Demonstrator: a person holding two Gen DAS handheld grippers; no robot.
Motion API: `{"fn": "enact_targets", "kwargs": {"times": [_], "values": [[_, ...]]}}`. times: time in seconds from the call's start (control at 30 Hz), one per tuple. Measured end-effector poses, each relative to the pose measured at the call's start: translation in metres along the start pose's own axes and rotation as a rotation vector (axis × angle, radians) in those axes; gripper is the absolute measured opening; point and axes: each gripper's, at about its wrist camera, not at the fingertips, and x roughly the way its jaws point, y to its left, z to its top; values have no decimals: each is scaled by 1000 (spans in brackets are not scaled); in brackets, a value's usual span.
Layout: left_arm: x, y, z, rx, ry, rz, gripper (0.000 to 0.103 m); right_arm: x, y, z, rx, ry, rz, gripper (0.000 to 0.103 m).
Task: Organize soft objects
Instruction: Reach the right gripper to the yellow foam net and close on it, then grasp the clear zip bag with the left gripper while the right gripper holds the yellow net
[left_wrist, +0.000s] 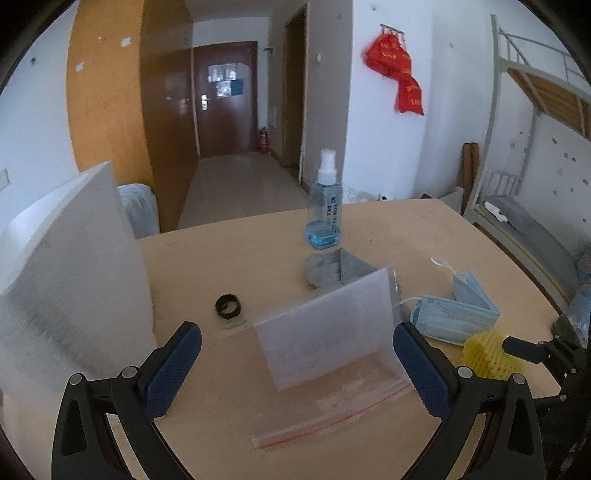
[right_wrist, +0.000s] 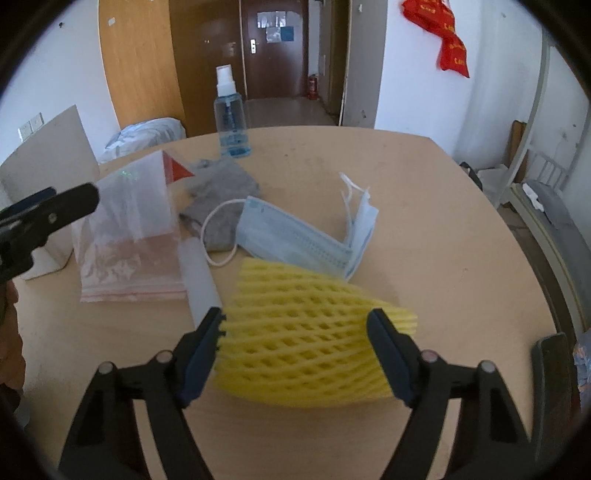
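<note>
A clear zip bag with a red seal (left_wrist: 325, 398) lies on the table (left_wrist: 258, 236), its upper flap standing up. My left gripper (left_wrist: 295, 354) is open around it, fingers either side, not touching. My right gripper (right_wrist: 295, 325) is open with a yellow foam net (right_wrist: 306, 332) between its fingers; the net rests on the table (right_wrist: 424, 221). The net also shows at the right in the left wrist view (left_wrist: 491, 354). Blue face masks (right_wrist: 303, 236) and a grey cloth (right_wrist: 221, 199) lie behind it. The bag also shows in the right wrist view (right_wrist: 129, 236).
A blue spray bottle (left_wrist: 325, 206) stands at the table's far side. A black ring (left_wrist: 227, 305) lies left of the bag. A white foam board (left_wrist: 66, 277) stands at the left. A bunk bed (left_wrist: 535, 166) is to the right.
</note>
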Motion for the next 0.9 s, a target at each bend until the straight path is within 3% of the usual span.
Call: {"fn": "enact_targets", "kwargs": {"times": [0.1,0.3,0.43,0.63,0.73,0.8,0.9], "values": [[10,0,4,7,24,-29,103,2,-1,0,1,16,6,68],[24,2,14,67,45,-62,103,2,-4,-3,11,19,24,57],[32,-1,17,125,55,-68,103,2,-4,-4,8,21,30,54],[47,1,15,154,134,-96,102,2,-4,-3,16,17,38,54],[50,0,10,167,155,-82,90,3,-4,-3,18,18,40,54],[52,-1,8,166,185,-84,71,3,-4,-2,19,16,39,54],[53,-3,3,178,214,-84,56,1,-4,-2,20,10,39,54]]}}
